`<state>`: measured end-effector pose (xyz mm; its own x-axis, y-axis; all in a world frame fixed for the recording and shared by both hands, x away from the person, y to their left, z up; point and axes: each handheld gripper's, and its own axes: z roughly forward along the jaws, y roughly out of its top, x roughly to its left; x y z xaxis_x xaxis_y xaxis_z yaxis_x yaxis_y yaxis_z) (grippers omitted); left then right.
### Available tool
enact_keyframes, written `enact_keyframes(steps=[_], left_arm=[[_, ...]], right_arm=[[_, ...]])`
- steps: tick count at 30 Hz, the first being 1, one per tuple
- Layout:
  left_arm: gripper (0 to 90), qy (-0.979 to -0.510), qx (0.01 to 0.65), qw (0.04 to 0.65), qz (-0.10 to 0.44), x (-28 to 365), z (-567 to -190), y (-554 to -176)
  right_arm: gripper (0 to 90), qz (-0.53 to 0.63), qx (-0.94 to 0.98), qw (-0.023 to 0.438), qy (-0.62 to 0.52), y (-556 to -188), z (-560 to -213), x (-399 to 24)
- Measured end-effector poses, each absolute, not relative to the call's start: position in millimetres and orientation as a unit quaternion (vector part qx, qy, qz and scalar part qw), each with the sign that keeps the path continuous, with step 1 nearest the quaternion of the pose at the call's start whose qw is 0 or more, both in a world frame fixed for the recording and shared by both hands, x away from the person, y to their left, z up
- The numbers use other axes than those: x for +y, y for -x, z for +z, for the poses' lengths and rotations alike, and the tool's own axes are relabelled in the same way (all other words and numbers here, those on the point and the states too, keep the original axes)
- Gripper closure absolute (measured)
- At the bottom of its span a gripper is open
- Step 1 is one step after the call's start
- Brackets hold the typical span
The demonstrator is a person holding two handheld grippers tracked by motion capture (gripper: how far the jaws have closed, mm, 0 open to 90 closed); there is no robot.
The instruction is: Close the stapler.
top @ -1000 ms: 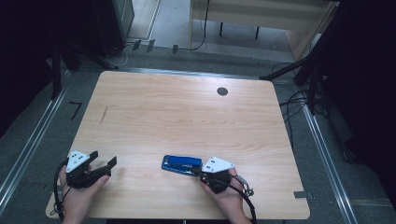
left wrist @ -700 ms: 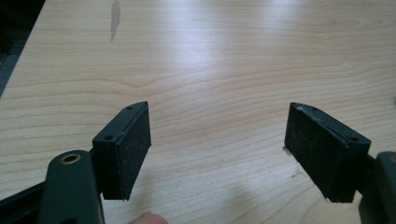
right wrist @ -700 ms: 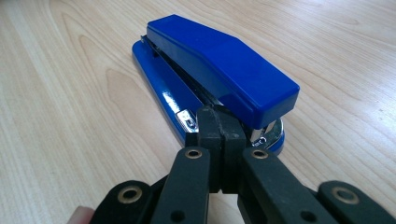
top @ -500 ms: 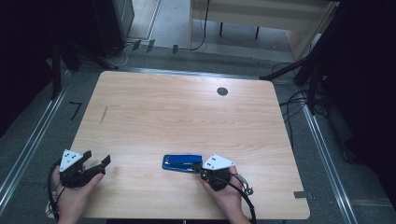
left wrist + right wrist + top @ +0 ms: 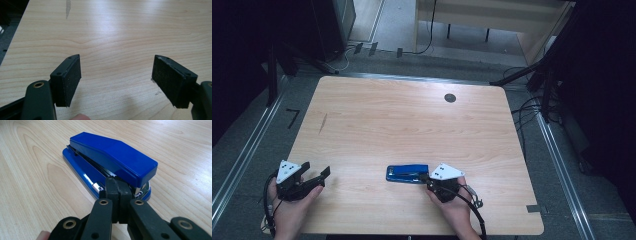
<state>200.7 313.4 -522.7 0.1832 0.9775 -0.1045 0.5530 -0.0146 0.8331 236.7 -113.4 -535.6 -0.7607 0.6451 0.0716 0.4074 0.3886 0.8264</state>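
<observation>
One pale wooden table (image 5: 412,120), grey floor (image 5: 392,30) beyond.

Both my tools are black. Left tool (image 5: 314,178): grey three-cornered top plate, brass-ringed pivots, rough flat pads (image 5: 72,78). Right tool (image 5: 428,181): same plate, black cable trailing behind.

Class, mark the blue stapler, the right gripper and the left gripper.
blue stapler (image 5: 117,155), right gripper view, top cover.
right gripper (image 5: 117,185), right gripper view, shut jaw tips.
left gripper (image 5: 319,177), high view, between open tips.
</observation>
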Motion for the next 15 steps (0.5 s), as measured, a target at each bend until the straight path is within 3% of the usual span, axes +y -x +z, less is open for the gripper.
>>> enact_keyframes(steps=[3, 6, 15], left_arm=[[24.1, -0.661, 0.579, 0.394, 0.269, 313, -523, -201], [24.3, -0.662, 0.58, 0.392, 0.267, 313, -524, -201], [20.1, -0.663, 0.575, 0.399, 0.267, 313, -524, -200]], right_arm=[[90.0, 0.464, 0.819, 0.106, -0.321, -238, -535, -121], [77.6, 0.475, 0.815, 0.091, -0.318, -235, -533, -132], [60.8, 0.492, 0.799, 0.105, -0.329, -231, -524, -160]])
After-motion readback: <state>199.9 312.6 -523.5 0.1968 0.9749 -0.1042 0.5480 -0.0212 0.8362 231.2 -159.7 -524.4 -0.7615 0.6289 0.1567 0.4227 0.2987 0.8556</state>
